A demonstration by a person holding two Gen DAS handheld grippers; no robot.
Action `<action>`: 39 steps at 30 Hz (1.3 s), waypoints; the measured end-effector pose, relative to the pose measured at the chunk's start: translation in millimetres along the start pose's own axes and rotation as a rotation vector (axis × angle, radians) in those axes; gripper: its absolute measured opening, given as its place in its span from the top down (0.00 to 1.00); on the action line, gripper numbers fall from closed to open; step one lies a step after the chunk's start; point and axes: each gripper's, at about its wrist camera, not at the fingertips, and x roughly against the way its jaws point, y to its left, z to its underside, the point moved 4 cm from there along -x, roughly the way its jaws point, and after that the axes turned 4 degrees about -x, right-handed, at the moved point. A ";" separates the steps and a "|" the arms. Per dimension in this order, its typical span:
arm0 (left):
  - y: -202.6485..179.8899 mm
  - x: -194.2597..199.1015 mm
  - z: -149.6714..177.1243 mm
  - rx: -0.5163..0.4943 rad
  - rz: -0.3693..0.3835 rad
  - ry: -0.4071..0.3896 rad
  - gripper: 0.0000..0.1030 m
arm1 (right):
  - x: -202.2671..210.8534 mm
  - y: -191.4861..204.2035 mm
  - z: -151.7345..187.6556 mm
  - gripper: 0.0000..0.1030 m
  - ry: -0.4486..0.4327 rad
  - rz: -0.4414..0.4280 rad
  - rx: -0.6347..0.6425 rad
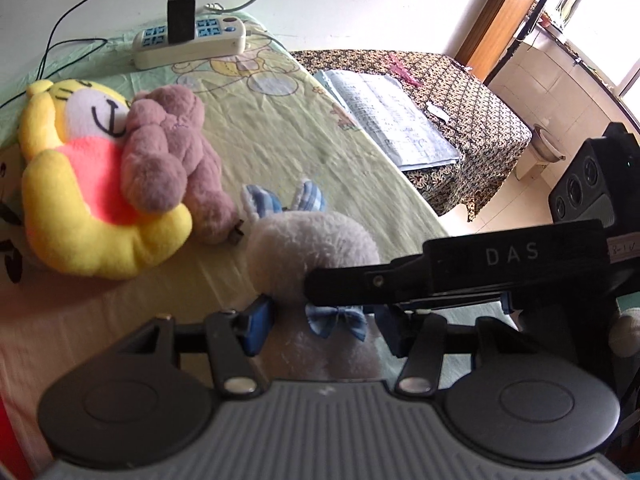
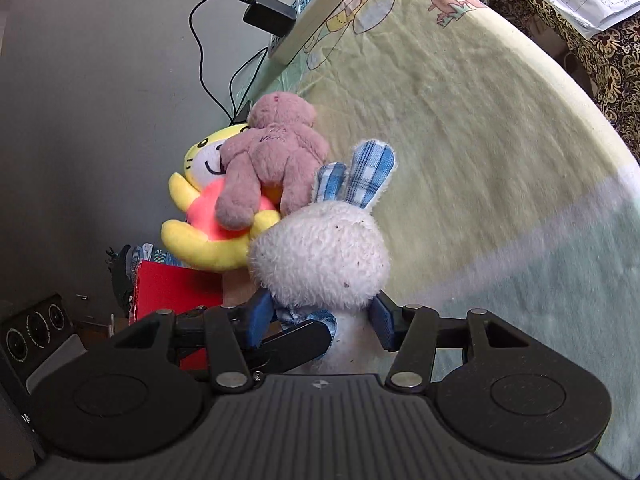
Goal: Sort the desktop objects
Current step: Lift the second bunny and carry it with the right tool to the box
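A white plush bunny [image 1: 312, 248] [image 2: 320, 256] with blue checked ears and a blue bow is held over the sheet-covered table [image 1: 280, 140] [image 2: 480, 140]. My right gripper [image 2: 322, 320] is shut on the bunny's neck, just under the head. My left gripper [image 1: 324, 334] is shut on its body, below the bow. In the left wrist view, the right gripper's black body [image 1: 512, 256] reaches in from the right. A brown plush bear [image 1: 168, 148] [image 2: 272, 152] lies on top of a yellow plush tiger [image 1: 88, 216] [image 2: 200, 248], just left of the bunny.
A white power strip [image 1: 192, 44] [image 2: 312, 8] with a black charger and cables lies at the table's far edge by the wall. An open notebook [image 1: 392, 120] rests on a lower patterned-cloth table [image 1: 480, 120] to the right. A red box [image 2: 172, 292] sits below the tiger.
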 end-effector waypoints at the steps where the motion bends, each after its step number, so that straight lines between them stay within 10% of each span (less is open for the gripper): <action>1: 0.8 6.0 3.6 0.004 -0.005 -0.005 0.45 | -0.1 4.2 4.4 0.47 0.006 -0.003 0.010; 13: 29.5 96.7 60.2 -0.004 -0.118 -0.106 0.45 | -28.5 77.9 63.3 0.46 0.093 -0.049 0.194; 27: 98.4 236.6 77.4 -0.086 -0.196 -0.377 0.44 | -54.6 211.5 110.1 0.46 -0.061 -0.193 0.339; 39: 198.9 268.9 106.2 -0.013 -0.255 -0.381 0.45 | -139.6 281.8 138.9 0.46 -0.069 -0.145 0.482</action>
